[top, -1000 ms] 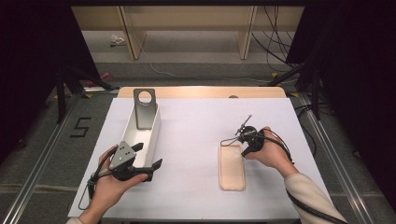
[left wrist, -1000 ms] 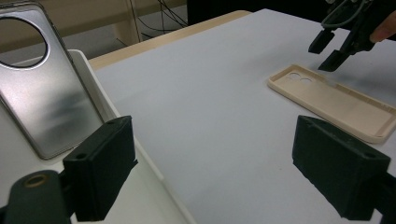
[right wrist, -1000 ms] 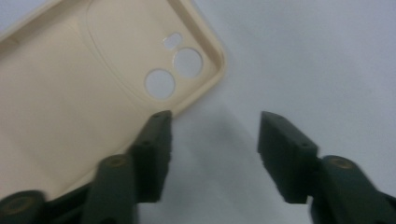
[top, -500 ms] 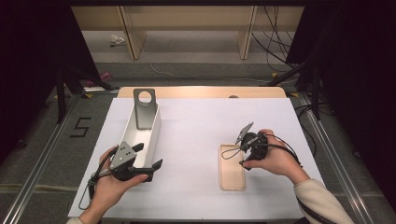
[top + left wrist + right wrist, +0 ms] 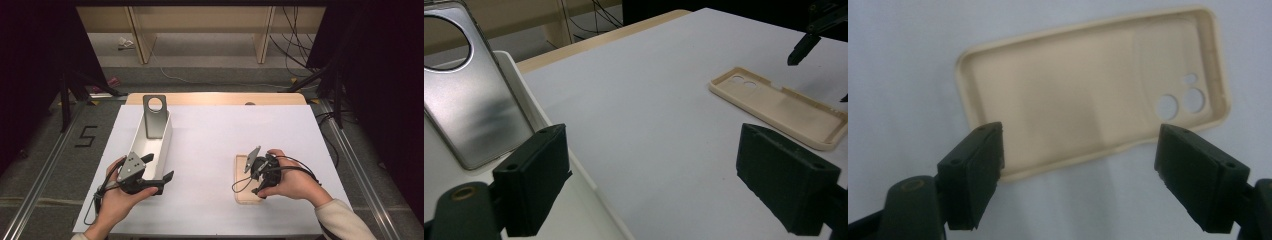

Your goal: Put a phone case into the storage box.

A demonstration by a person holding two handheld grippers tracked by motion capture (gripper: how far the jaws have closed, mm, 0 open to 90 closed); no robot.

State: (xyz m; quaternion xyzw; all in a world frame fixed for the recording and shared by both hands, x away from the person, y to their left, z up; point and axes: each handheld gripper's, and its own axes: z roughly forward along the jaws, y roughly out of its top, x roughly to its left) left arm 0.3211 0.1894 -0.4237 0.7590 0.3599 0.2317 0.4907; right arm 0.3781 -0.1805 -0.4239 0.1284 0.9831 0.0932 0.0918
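Since the earlier frame the right gripper (image 5: 256, 176) has drawn back toward the person and its jaws have just been opening, now wide and empty, while the left gripper (image 5: 159, 170) stays wide and empty beside the white tray (image 5: 165, 145) holding the silver phone (image 5: 466, 100). The beige phone case (image 5: 1088, 100) lies flat, hollow up, just beyond the right fingers (image 5: 975, 170), untouched. It looks light, thin and flexible, so I judge 1 long side wall the best place to pinch.

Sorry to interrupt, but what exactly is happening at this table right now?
A person holds a gripper in each hand at a white-covered table. The right gripper hangs over a beige phone case lying hollow side up; its jaws have just been opening and grip nothing. The left gripper, also open, sits at the near end of a white tray, where a silver phone leans upright at the far end.
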